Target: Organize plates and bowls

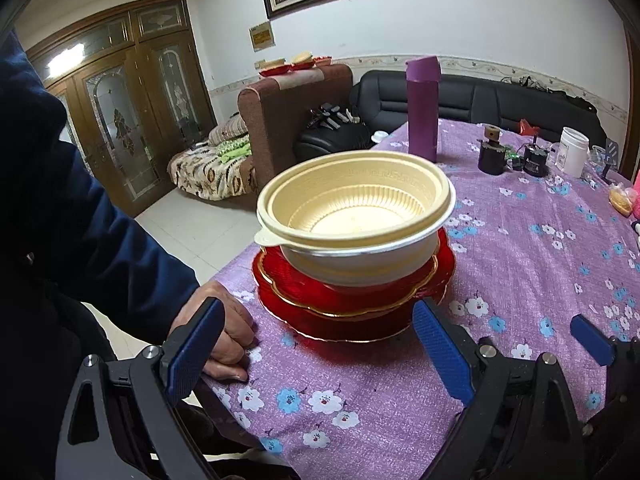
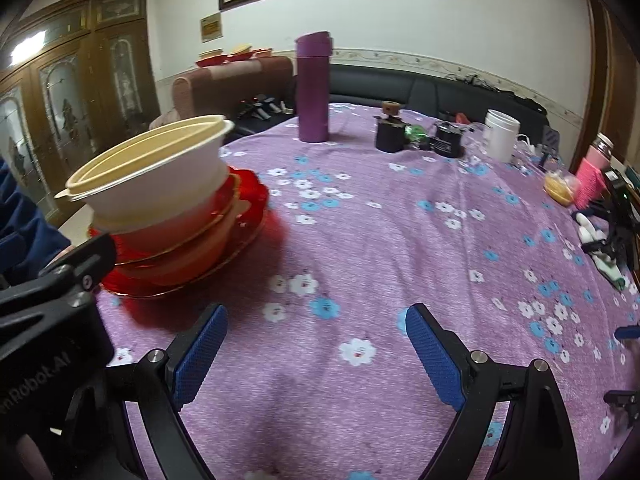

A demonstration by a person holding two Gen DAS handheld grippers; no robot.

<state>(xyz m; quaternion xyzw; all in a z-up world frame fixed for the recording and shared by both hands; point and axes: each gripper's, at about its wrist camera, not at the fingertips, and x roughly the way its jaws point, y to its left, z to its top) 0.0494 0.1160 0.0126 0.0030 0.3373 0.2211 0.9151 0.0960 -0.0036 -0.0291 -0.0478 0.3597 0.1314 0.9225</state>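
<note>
A cream bowl [image 1: 356,216] with a second bowl nested in it sits on a stack of red glass plates [image 1: 352,300] near the table's left edge. The bowls [image 2: 160,176] and plates [image 2: 192,256] also show at the left of the right wrist view. My left gripper [image 1: 320,344] is open and empty, just in front of the stack. My right gripper [image 2: 316,344] is open and empty over the bare cloth, to the right of the stack. Part of the left gripper's body shows at the left of the right wrist view.
A purple flowered cloth [image 2: 380,240] covers the table. A purple flask [image 2: 313,88], dark small jars [image 2: 390,132], a white cup [image 2: 500,136] and other small items stand at the far side. A person's hand [image 1: 220,332] rests on the table's near left edge.
</note>
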